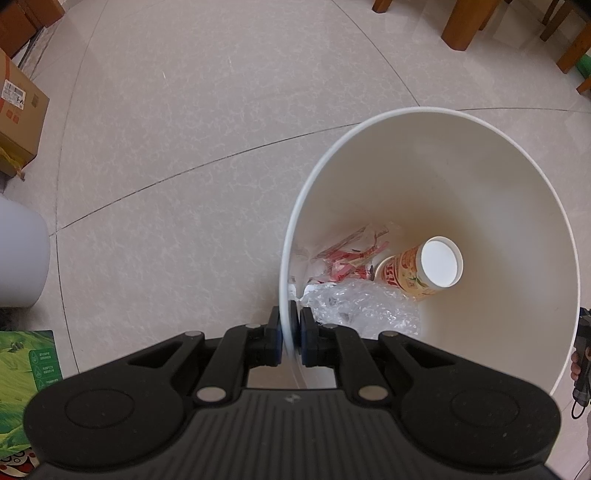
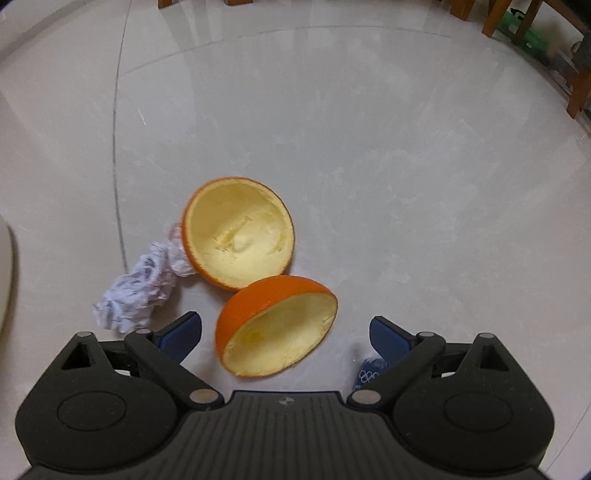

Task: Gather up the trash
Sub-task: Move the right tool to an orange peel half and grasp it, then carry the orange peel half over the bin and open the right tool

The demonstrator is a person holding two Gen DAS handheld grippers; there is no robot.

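My left gripper (image 1: 289, 325) is shut on the near rim of a white trash bin (image 1: 517, 206), one pad on each side of the wall. Inside the bin lie a printed paper cup (image 1: 424, 269), red and white wrappers (image 1: 351, 258) and clear bubble wrap (image 1: 365, 306). In the right wrist view my right gripper (image 2: 286, 328) is open just above the floor, straddling a hollow orange peel half (image 2: 277, 328). A second peel half (image 2: 238, 238) lies just beyond it. A crumpled white paper (image 2: 136, 291) rests at the left, beside the left fingertip (image 2: 181, 332).
A small blue wrapper (image 2: 369, 373) lies under the right finger. Cardboard boxes (image 1: 18, 110) and a white cylinder (image 1: 18, 254) stand at the left, a green printed pack (image 1: 26, 387) at the lower left. Wooden furniture legs (image 1: 465, 22) stand at the far side of the tiled floor.
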